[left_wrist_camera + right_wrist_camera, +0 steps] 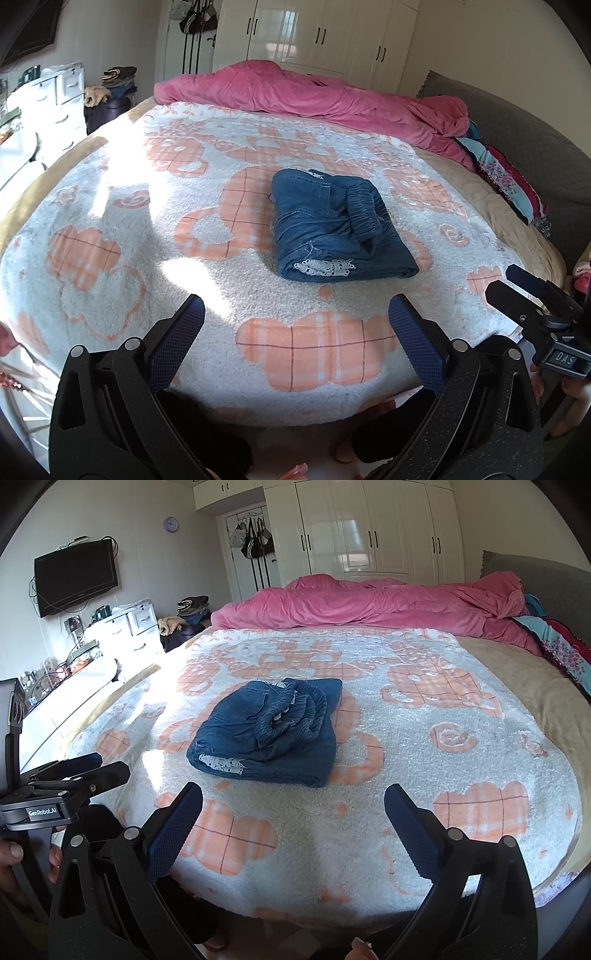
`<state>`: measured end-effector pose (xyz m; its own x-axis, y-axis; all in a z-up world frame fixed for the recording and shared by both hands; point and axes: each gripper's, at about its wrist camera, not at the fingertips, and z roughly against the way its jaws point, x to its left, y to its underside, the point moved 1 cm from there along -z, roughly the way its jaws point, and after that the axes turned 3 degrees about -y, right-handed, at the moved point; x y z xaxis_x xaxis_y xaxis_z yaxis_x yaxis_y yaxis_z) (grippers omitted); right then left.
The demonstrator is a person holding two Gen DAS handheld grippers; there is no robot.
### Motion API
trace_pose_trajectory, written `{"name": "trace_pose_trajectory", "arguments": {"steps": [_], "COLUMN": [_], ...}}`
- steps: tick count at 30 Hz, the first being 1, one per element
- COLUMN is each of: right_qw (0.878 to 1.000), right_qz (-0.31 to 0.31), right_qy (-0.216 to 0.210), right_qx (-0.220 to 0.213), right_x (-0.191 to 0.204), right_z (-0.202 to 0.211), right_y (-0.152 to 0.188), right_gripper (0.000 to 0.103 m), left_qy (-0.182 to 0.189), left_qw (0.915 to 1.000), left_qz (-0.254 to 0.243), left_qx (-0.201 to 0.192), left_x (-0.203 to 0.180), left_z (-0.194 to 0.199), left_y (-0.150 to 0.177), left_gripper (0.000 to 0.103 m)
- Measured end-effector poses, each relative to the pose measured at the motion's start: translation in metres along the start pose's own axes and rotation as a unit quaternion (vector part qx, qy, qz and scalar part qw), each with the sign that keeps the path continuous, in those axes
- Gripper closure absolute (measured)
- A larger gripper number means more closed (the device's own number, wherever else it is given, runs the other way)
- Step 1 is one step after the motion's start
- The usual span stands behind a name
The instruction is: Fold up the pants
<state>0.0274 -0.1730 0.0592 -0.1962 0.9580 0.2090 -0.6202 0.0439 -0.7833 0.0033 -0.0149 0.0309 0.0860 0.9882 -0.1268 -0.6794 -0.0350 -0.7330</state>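
Centrally on a blanket (pixel 110 206), one pair of folded jeans (pixel 340 232), with two empty grippers held back.

Both the left gripper (pixel 295 339) and right gripper (pixel 293 823) show spread fingers at the bottom of their views, holding nothing. The jeans sit mid-frame, apart from both, already in a compact bundle with the gathered waistband on top and a lace patch at the near edge. Denim likely handles soft, moderately heavy, not slippery; thick folded edges look the best hold. Count: one pair of jeans, two grippers, one pink quilt (pixel 369 605) along the upper frame.
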Motion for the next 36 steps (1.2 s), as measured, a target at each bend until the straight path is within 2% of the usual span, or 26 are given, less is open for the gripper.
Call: {"name": "trace_pose_trajectory", "arguments": {"steps": [36], "right_qw": [1.000], "right_qz": [-0.011], "right_qy": [0.014], "right_qx": [0.014], "right_x": [-0.0086], "right_z": [-0.0101], "right_y": [0.0051], "right_gripper": [0.005], "left_qy": [-0.019], "left_qw": [0.9998], "left_qz": [0.003], "left_qx": [0.011], "left_x": [0.0064], "left_z": [-0.0073], "left_y": [-0.0006], "left_gripper": [0.009]}}
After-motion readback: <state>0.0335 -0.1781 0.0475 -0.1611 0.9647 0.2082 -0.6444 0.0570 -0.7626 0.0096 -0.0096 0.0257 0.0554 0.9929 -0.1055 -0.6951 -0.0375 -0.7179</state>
